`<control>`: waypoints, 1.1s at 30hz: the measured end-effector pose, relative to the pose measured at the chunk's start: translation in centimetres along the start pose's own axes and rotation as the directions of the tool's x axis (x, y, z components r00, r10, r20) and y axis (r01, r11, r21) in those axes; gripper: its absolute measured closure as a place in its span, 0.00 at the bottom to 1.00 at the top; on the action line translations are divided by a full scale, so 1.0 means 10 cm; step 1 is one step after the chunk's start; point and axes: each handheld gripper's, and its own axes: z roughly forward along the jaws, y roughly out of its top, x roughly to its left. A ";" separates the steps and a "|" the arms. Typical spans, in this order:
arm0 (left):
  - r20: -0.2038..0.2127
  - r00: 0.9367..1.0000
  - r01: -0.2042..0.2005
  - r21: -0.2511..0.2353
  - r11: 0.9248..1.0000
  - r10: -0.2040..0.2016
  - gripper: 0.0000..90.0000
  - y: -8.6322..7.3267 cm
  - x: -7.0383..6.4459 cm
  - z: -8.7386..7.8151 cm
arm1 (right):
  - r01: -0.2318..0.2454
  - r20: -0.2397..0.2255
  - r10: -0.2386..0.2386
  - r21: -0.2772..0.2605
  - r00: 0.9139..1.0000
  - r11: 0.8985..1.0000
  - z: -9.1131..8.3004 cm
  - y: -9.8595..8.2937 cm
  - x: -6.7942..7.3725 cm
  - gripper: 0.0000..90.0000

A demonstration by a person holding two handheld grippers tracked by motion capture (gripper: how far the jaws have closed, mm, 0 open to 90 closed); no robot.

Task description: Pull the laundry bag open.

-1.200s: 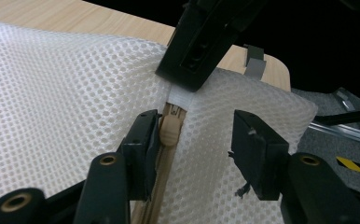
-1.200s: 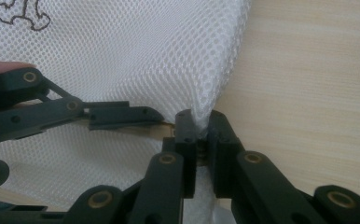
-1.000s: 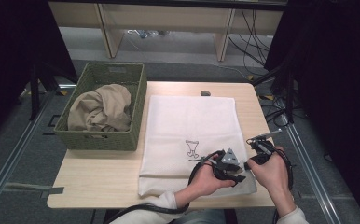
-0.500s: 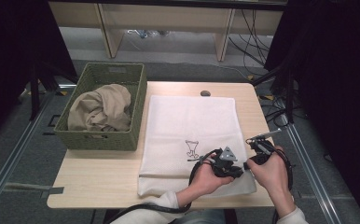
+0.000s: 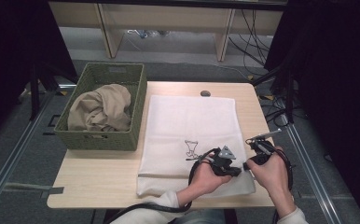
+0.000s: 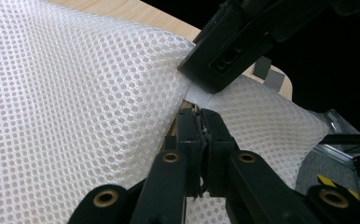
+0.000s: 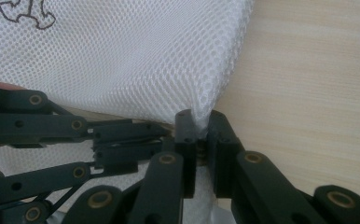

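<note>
Now, both grippers low at the near right corner of a white mesh laundry bag [image 5: 190, 135], left gripper [image 6: 199, 122] clamped on its zipper end, right gripper [image 7: 201, 128] pinching its mesh edge, light wooden table [image 5: 99, 163].

A pale wooden counter [image 5: 103, 179] carries a white mesh bag [image 5: 192, 126] lying flat across its middle and right, a green woven basket [image 5: 104, 141] at its left, and a small dark object [image 5: 205, 93], perhaps a cap, near the far edge.

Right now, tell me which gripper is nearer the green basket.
Left. The left gripper works the near right part of the white mesh bag, on the side toward the green basket; the right gripper sits beyond it, at the bag's right edge.
</note>
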 end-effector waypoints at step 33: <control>-0.020 0.999 0.040 0.025 0.999 -0.039 0.96 -0.05 0.03 -0.13 | 0.005 0.021 -0.005 -0.010 1.000 1.000 0.04 -0.01 0.00 0.94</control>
